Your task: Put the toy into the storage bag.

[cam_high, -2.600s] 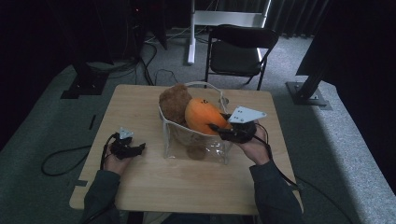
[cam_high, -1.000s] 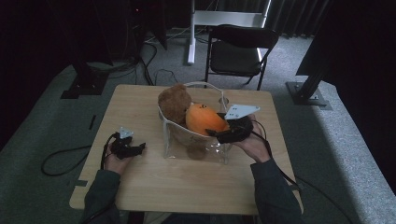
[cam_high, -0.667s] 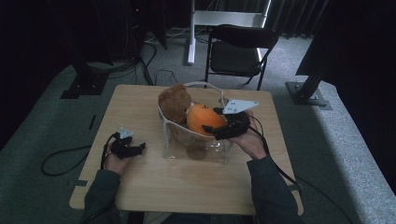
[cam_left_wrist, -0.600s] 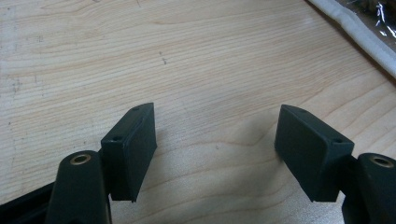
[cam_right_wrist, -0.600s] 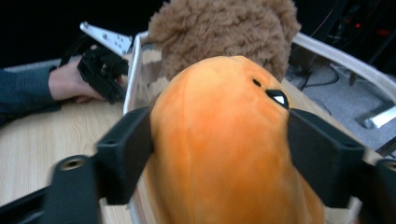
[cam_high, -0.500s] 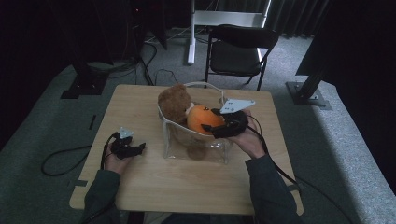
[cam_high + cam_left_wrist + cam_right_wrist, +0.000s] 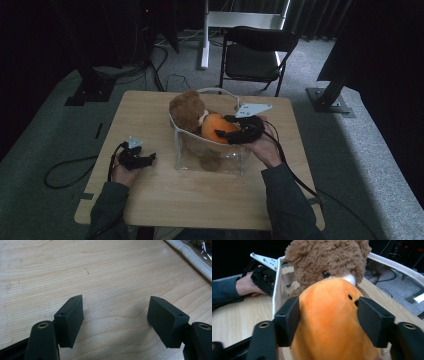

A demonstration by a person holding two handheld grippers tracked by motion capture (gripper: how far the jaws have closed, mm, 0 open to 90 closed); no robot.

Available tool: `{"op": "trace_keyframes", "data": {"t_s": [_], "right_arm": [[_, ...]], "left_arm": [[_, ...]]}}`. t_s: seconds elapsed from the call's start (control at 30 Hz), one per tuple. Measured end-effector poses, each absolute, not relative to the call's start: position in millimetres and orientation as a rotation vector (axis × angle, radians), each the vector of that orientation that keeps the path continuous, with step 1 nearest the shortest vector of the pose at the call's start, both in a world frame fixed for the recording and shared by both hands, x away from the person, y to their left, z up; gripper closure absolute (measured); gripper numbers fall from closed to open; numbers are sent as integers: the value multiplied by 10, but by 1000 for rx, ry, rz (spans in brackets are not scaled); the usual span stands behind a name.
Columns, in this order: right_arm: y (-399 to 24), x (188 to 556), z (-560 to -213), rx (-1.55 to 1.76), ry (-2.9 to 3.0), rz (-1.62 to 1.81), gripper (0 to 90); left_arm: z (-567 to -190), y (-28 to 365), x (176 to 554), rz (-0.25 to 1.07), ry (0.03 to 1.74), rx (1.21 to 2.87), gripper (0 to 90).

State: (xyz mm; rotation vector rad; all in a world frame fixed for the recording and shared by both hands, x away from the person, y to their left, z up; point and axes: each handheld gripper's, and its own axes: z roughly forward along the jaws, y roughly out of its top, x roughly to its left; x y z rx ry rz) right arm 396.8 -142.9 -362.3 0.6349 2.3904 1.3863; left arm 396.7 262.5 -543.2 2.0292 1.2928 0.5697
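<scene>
1. The right hand-held gripper [image 7: 239, 131] reaches into a clear bag [image 7: 210, 159] at the middle of the surface [image 7: 150, 107]. Its jaws flank an orange plush toy [image 7: 329, 322] and have just been closing; both pads appear to press its soft sides, so the toy seems gripped.
2. The orange plush toy sits high in the bag's open mouth, up against a brown teddy bear [image 7: 327, 262] leaning behind it. The white-trimmed rim [image 7: 275, 287] stands beside both toys.
3. The grip takes the toy across its widest part, probably because the soft body gives and needs a broad bite to stay put.
4. The left hand-held gripper [image 7: 116, 320] rests low over bare wood, jaws wide and empty, well clear of the bag, likely parked while the other hand works.
5. Whether the toy is going in or coming out cannot be judged.
</scene>
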Motion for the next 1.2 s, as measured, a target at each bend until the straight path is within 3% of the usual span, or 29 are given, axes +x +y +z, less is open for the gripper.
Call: {"op": "trace_keyframes", "data": {"t_s": [0.2,0.43,0.77,1.2], "right_arm": [[-1429,3908,-3673,605,2457,1279,493],[-1352,3874,-3768,580,2535,1181,538],[-1450,3824,-3708,577,2422,1279,392],[-1894,3672,-3585,664,2182,1431,373]], "left_arm": [[-5432,2625,3967,570,1293,2029,299],[-5432,2625,3966,570,1293,2029,299],[-5432,2625,3967,570,1293,2029,299],[-5433,2624,3967,571,1293,2028,299]]}}
